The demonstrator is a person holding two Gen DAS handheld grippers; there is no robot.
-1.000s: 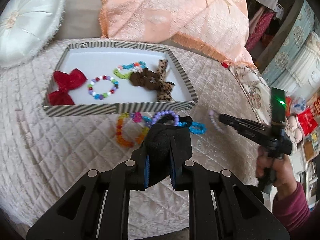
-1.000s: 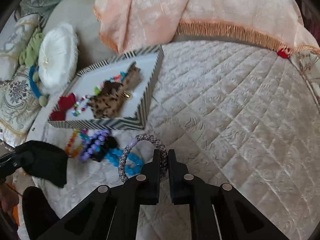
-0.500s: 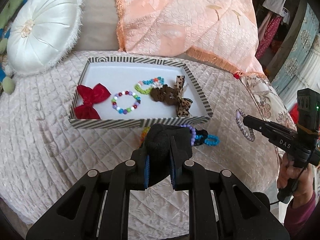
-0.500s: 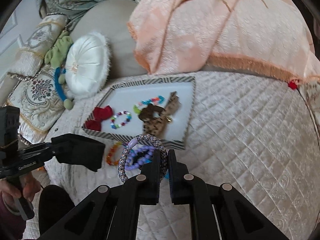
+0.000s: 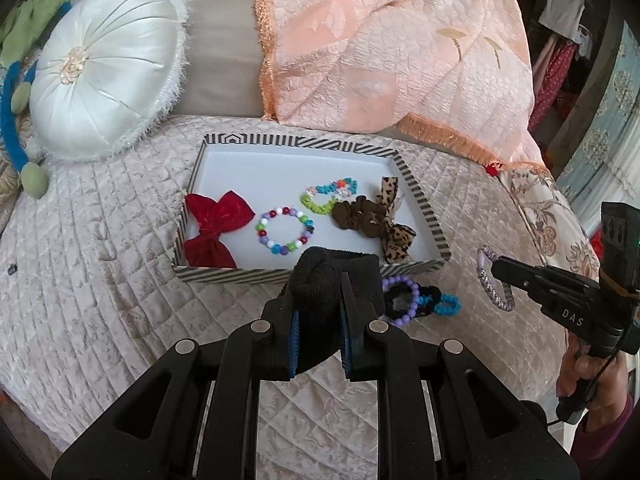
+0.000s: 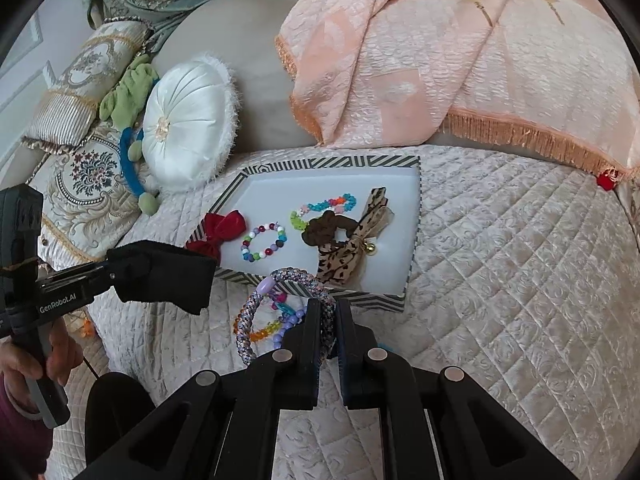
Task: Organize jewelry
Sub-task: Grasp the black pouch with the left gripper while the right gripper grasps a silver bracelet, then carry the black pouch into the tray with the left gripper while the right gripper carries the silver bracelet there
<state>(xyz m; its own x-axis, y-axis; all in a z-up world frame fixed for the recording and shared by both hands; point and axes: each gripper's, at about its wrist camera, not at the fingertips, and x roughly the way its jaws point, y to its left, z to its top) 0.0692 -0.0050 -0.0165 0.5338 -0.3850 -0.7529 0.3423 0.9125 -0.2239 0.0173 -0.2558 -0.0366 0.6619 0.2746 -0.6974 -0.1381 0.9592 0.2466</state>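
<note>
My left gripper (image 5: 318, 330) jaws clamped on black cloth (image 5: 336, 280), right gripper (image 6: 329, 326) pinching braided lilac hair tie (image 6: 280, 300), orange beads (image 6: 262, 332) only in right view, striped tray (image 5: 304, 274) beyond.

Quilted bed (image 5: 100, 280), peach blanket (image 5: 380, 48)

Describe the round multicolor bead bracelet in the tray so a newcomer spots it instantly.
Find the striped-rim tray on the quilted bed. On its white floor, the bead bracelet lies flat between the red bow and brown scrunchie. It alone is a neat open circle of round mixed-colour beads.
</note>
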